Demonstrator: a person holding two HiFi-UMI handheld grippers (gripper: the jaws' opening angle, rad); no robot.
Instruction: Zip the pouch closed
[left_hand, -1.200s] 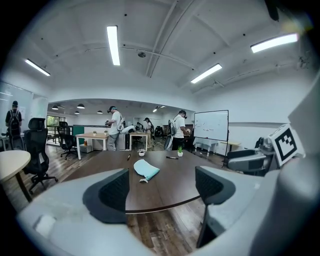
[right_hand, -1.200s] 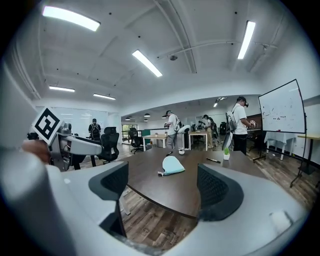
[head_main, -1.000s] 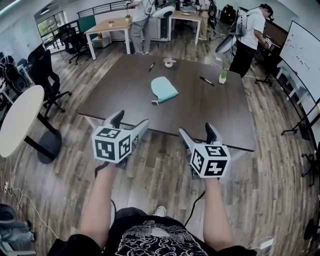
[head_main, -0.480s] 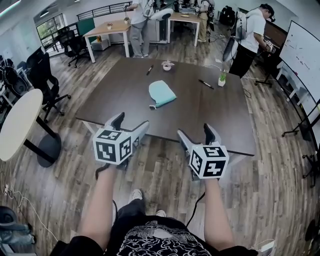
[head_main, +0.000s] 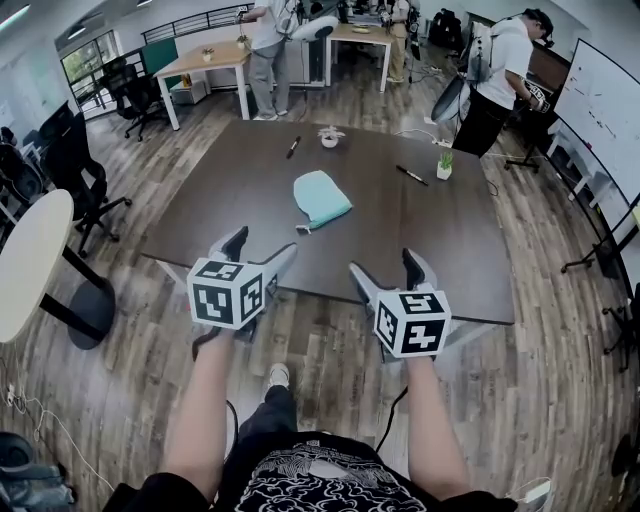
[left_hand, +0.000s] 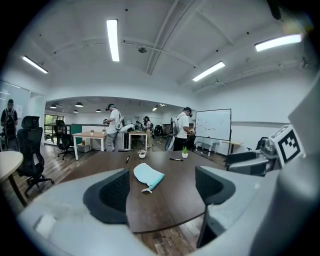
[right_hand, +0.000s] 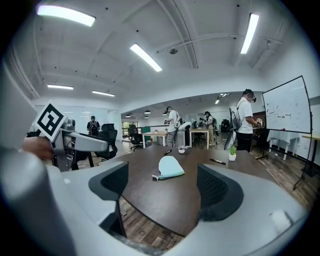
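The pale blue pouch (head_main: 322, 198) lies flat near the middle of the dark worktop (head_main: 220, 200), its pull tab pointing toward the near edge. The left gripper (head_main: 260, 250) and right gripper (head_main: 385, 270) hang over the floor just short of that edge, jaws wide apart with nothing between them. Two black pens (head_main: 293, 147) and a small potted plant (head_main: 444, 165) sit toward the far edge. Marks on the whiteboard (head_main: 600, 105) look like handwriting, too small to read.
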